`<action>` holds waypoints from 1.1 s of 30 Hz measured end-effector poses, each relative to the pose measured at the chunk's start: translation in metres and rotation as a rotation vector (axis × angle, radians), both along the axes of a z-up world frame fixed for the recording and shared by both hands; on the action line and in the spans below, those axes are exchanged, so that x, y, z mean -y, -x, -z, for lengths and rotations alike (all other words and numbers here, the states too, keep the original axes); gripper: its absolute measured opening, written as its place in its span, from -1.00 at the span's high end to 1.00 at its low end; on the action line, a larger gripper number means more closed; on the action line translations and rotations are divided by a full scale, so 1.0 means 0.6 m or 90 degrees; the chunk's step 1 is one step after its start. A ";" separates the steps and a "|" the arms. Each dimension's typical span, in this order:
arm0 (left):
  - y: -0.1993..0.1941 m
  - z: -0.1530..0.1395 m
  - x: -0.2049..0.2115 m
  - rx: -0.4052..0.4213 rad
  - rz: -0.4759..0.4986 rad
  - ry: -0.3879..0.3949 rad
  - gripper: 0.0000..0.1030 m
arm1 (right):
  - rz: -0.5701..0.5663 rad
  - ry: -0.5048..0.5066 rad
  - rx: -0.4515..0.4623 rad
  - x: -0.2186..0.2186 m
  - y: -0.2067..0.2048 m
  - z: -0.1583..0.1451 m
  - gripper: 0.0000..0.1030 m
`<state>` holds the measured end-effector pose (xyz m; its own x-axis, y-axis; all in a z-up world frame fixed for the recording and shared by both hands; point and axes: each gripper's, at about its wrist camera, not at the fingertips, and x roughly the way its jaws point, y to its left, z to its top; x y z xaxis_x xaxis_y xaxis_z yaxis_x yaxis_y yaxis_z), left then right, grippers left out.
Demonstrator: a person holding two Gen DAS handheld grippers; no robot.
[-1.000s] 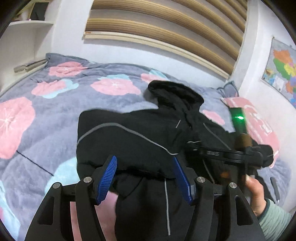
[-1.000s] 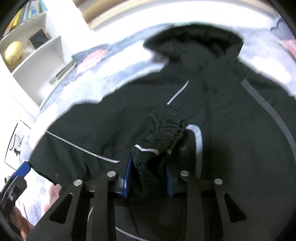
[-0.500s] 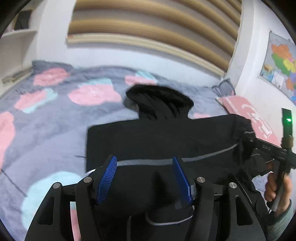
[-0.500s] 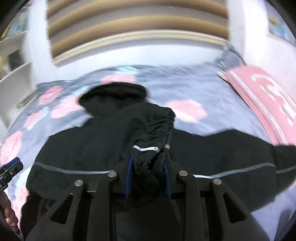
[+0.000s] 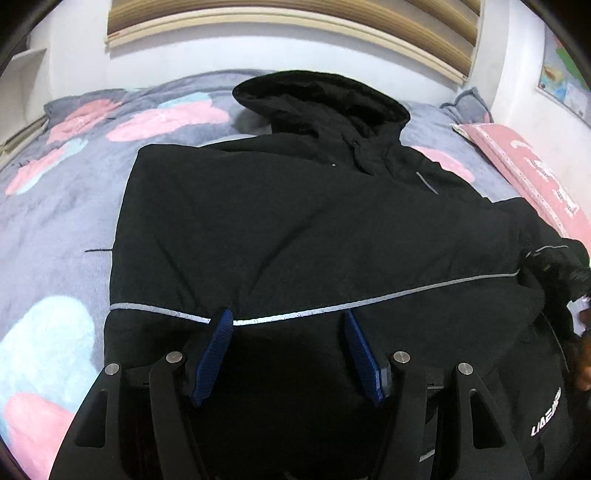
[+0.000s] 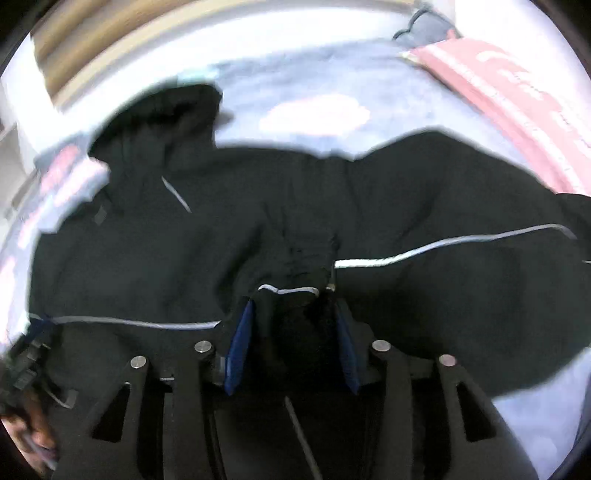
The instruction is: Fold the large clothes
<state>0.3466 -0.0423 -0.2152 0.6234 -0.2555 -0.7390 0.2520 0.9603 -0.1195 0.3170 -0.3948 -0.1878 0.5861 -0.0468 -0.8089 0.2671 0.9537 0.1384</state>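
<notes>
A black hooded jacket [image 5: 295,221] lies spread on the bed, hood [image 5: 325,99] toward the headboard, a grey reflective stripe across it. My left gripper [image 5: 288,332] hangs low over its near part, with a thick dark bunch of the jacket filling the space between its blue pads [image 5: 218,347]. In the right wrist view the jacket [image 6: 443,206] is blurred. My right gripper [image 6: 293,325] has the gathered sleeve cuff [image 6: 295,273] between its jaws, which are opening; the left pad [image 6: 240,347] stands clear of the cloth. The same cuff [image 5: 554,258] shows at the left view's right edge.
A grey blanket [image 5: 55,221] with pink and blue flowers covers the bed. A pink pillow [image 5: 535,173] lies at the right by the wall. A slatted wooden headboard [image 5: 295,14] rises behind. A hand [image 6: 33,435] shows at the lower left of the right view.
The bunched jacket has been drawn out flat. The right gripper swung the sleeve cuff out to the right and its jaws have parted. The left gripper sank closer to the jacket.
</notes>
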 end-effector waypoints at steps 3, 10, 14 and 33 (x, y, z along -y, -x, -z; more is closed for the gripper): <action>0.006 -0.001 0.000 0.010 -0.001 0.006 -0.25 | -0.021 0.047 0.085 -0.034 0.029 -0.080 -0.13; 0.010 -0.003 -0.009 0.024 -0.001 0.010 -0.25 | -0.073 0.089 0.020 -0.104 -0.023 -0.034 -0.15; 0.010 -0.001 -0.008 0.028 0.004 0.015 -0.27 | -0.061 0.058 -0.012 -0.091 -0.036 0.062 -0.16; 0.061 -0.091 0.050 -0.003 0.018 0.071 -0.34 | 0.010 0.025 0.052 0.122 0.128 -0.120 -0.30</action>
